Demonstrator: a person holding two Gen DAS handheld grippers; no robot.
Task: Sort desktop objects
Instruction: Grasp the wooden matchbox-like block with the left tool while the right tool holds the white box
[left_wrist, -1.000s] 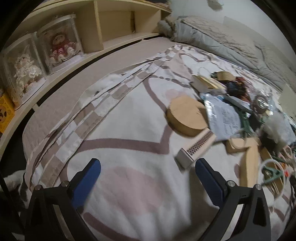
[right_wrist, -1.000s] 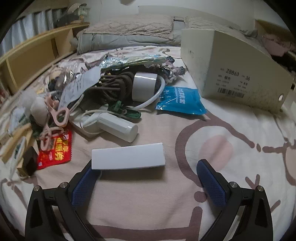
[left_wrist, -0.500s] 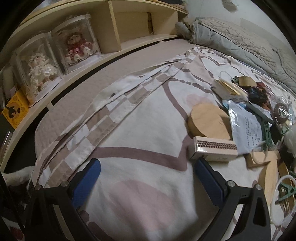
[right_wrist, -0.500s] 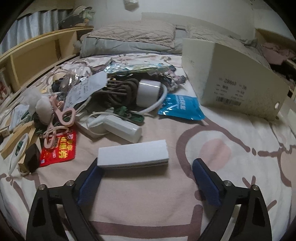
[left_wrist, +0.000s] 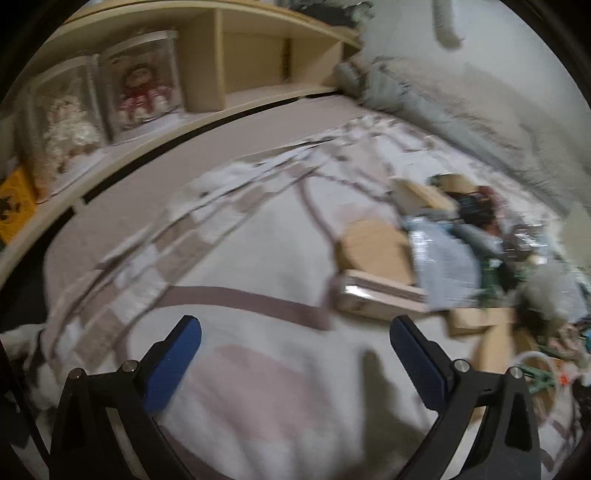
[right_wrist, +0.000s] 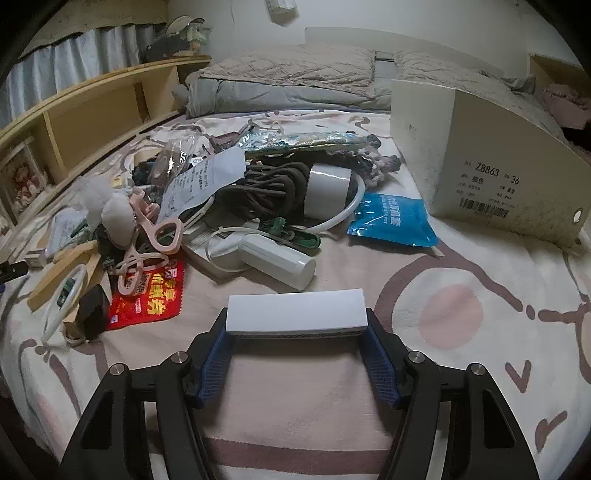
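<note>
Bed (right_wrist: 480, 387); right gripper (right_wrist: 297, 334) closing on white box (right_wrist: 295, 312).

A long white box (right_wrist: 295, 310) lies flat on the bed cover (right_wrist: 480, 369), near the bed's front edge. It lies crosswise, with a thin grey stripe along its near side. Both its short ends sit between blue pads that touch them.

Just behind it is a messy pile: a white tube (right_wrist: 275, 260), pink scissors (right_wrist: 153, 240), a red packet (right_wrist: 155, 295), a blue pouch (right_wrist: 391, 219), dark cords (right_wrist: 258, 188) and a white roll (right_wrist: 327, 190). A big cream shoe box (right_wrist: 480, 158) stands toward the right edge.
</note>
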